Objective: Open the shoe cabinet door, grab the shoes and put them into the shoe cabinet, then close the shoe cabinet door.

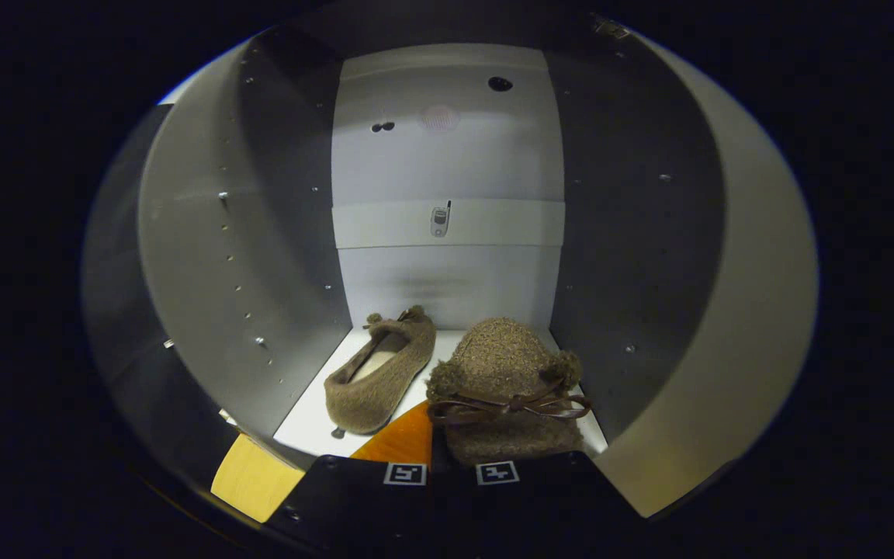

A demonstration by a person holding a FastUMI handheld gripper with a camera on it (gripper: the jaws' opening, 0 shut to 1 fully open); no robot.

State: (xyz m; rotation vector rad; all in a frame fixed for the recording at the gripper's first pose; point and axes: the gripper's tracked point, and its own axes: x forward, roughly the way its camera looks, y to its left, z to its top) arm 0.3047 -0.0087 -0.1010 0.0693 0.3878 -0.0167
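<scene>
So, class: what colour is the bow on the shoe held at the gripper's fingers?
Dark brown, on a lighter brown fuzzy shoe; the bow shows best in the gripper view.

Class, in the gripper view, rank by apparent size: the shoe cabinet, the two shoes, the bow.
1. Shoe cabinet
2. Left shoe and right shoe: alike, nearness unsure
3. Bow
Gripper looks shut.

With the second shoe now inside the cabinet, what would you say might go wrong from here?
1. The near shoe lies right at the shelf's front edge, held in the gripper jaws; released here, it may overhang and block the door.
2. Its bow lace sits just ahead of the jaws and might snag on withdrawal.
3. Pushing deeper could nudge the other shoe beside it.
</scene>
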